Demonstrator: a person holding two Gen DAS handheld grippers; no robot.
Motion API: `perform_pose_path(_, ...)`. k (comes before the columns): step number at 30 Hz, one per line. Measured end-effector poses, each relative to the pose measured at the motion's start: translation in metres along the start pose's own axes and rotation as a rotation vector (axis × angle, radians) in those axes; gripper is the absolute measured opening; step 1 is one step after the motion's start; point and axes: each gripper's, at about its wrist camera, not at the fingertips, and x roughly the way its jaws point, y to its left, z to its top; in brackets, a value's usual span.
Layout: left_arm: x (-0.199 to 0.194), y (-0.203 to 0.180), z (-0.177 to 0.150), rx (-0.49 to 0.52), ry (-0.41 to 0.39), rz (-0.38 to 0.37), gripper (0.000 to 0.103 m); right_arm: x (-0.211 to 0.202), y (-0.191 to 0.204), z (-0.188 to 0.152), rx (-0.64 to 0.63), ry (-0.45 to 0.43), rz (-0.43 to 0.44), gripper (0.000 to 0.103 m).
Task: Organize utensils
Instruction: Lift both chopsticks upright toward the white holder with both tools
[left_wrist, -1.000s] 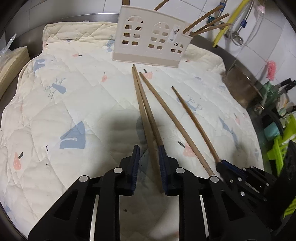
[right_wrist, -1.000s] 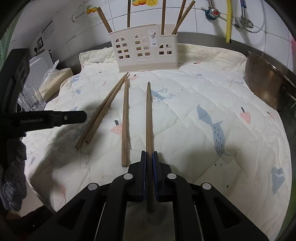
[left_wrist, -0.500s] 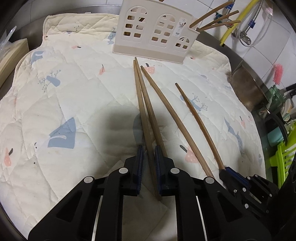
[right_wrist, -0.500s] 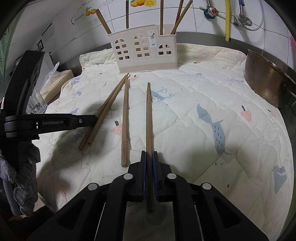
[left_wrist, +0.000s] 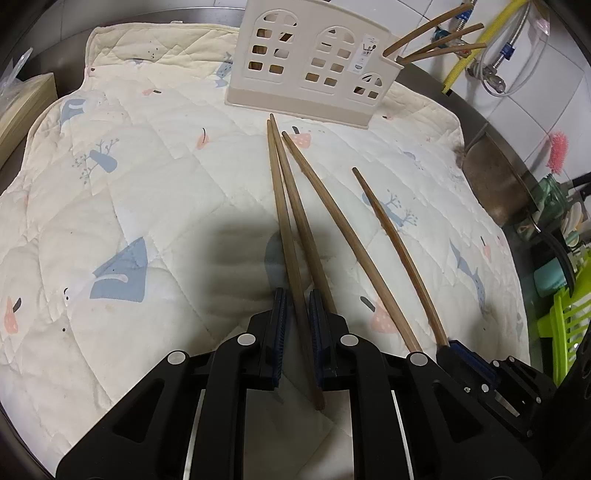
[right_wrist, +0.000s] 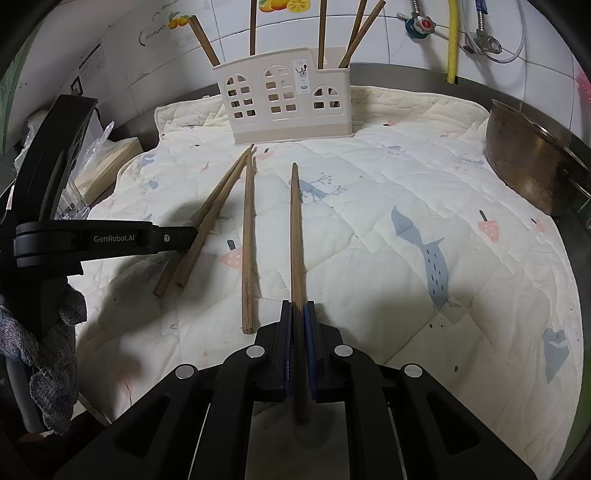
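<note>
Now that my left gripper (left_wrist: 295, 314) has pinched shut on a chopstick (left_wrist: 291, 258) beside its twin, both grippers hold one, the right gripper (right_wrist: 298, 314) clamping its own chopstick (right_wrist: 295, 236), ready for the holder (left_wrist: 314, 66) ahead.

left gripper (left_wrist: 295, 314) jaws narrowed around chopstick (left_wrist: 291, 258)

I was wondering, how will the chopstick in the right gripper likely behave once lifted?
Probably stiff: the chopstick looks wooden and straight. Likely light, being so thin. Held near one end by the right gripper, it may pivot or droop.
</note>
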Motion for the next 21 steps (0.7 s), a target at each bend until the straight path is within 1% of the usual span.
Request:
perform_pose_path(4, -0.003, 0.006, 0.001, -0.001, 0.004, -0.023, 0.007, 0.000, 0.004, 0.001, -0.011, 0.000, -0.019, 0.007)
perform_pose_path(8, -0.015, 0.012, 0.002, 0.010, -0.015, -0.032, 0.007, -0.002, 0.006, 0.002, -0.013, -0.002, -0.032, 0.007)
perform_pose_path(13, -0.048, 0.014, 0.010, 0.061, -0.102, -0.041, 0.006, -0.013, 0.009, 0.009, -0.023, -0.029, -0.051, 0.007)
perform_pose_path(21, -0.094, 0.012, 0.033, 0.123, -0.236, -0.070, 0.005, -0.043, 0.020, 0.039, -0.062, -0.130, -0.073, 0.007)
